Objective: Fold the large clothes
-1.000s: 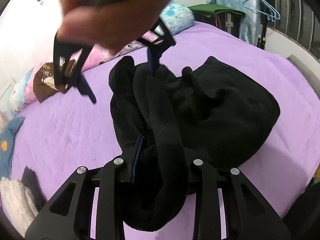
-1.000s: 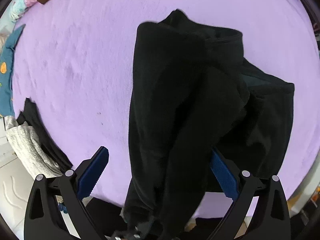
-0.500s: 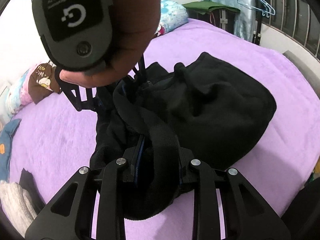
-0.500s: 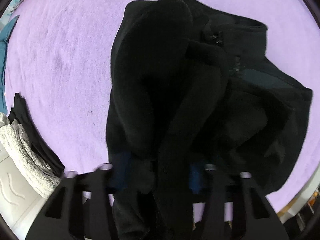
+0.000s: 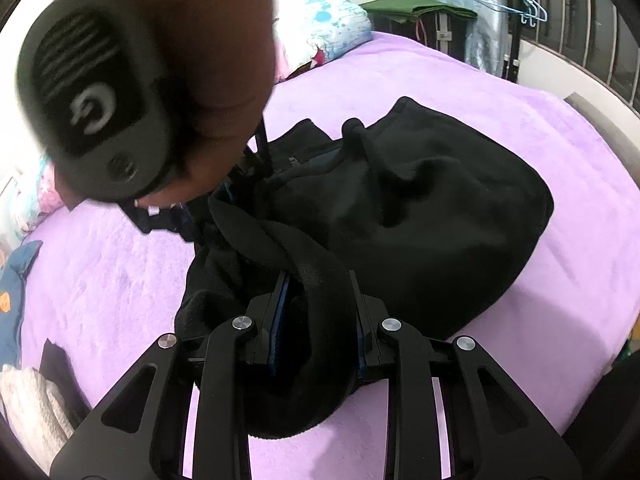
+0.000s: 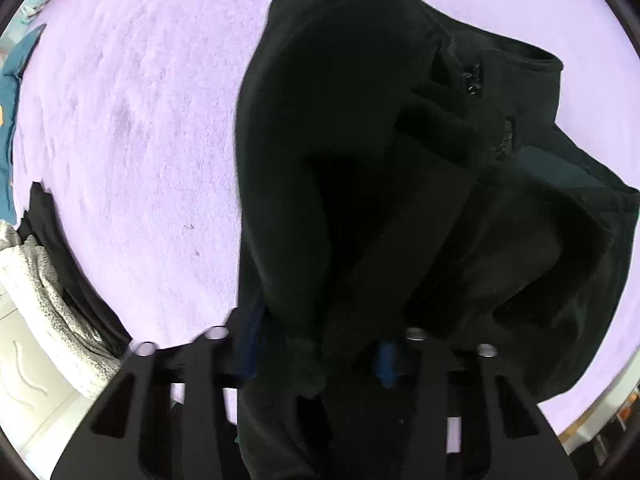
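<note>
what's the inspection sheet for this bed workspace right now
surface: purple blanket on a bed.
job's things: black fleece jacket, crumpled, mid-bed.
clutter: grey knit garment at the bed's edge; patterned pillow.
grippers: left gripper shut on a jacket fold; right gripper has just been closing, jacket fabric between its fingers.
cables: nothing seen.
surroundings: blue hangers, green folded cloth.

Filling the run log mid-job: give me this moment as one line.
stage: gathering black fleece on purple bed | left gripper: shut on fleece fold | right gripper: jaws just closing, fleece between pads | fold: not yet done
</note>
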